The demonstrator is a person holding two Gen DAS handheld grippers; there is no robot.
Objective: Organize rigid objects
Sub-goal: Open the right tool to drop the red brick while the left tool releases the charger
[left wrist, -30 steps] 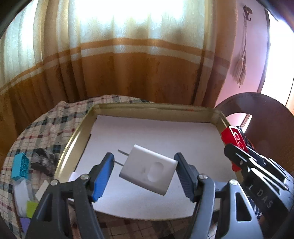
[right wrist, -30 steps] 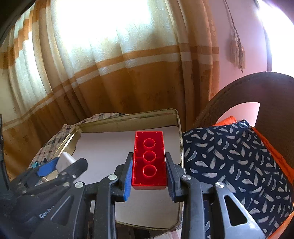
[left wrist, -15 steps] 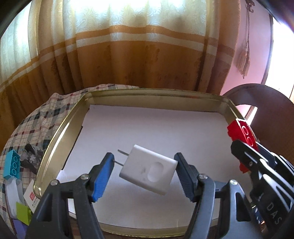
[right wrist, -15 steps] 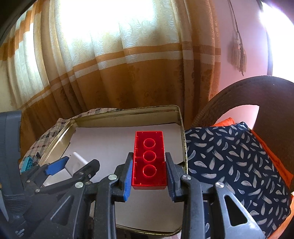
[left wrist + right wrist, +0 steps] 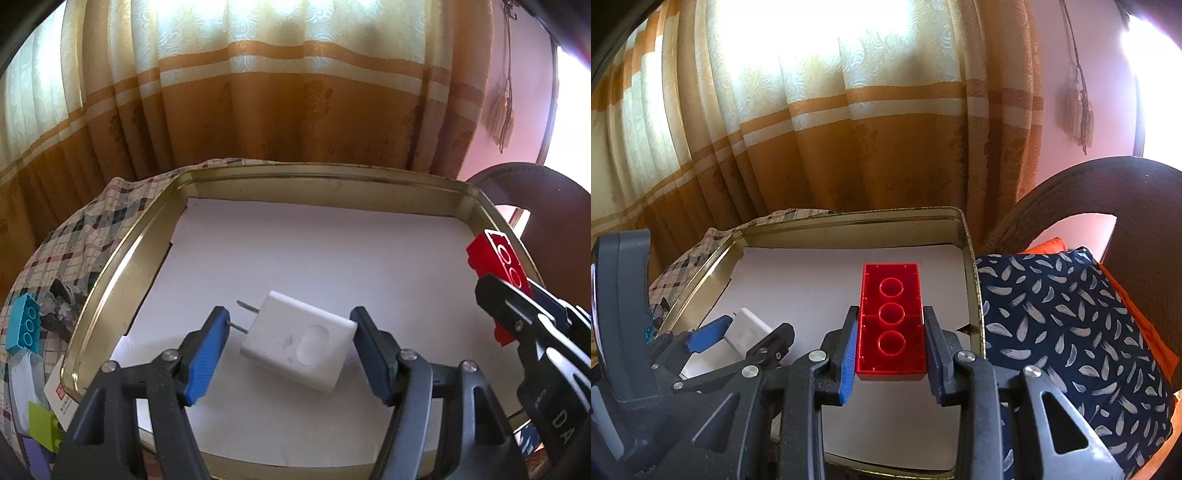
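Figure. Two loaded tools above the gold tin tray, taken as our landmark, read from left to right.

Left of the tray, on the checked cloth, lie pieces not yet sorted: a teal brick, a lime-green brick and some dark and white items we cannot identify.

Over the tray's near-left part, the left hand-held gripper has its jaws about half spread, with the white plug adapter carried between them, tilted, prongs toward the blue left pad. Contact with the dark right pad appears only at the adapter's upper corner (a thin hold, in our judgement), so we would lower it gently and level it before letting go.

Over the tray's right part, close inside its right wall, the right hand-held gripper is closed as tight as it goes on the red brick, hollow underside up, long axis pointing to the tray's far wall.

To do this step well, we would set each piece flat on the white liner, adapter toward the tray's left and brick toward its right, well apart, and spread the jaws only once each piece rests. We would keep the brick clear of the right wall so it does not catch.
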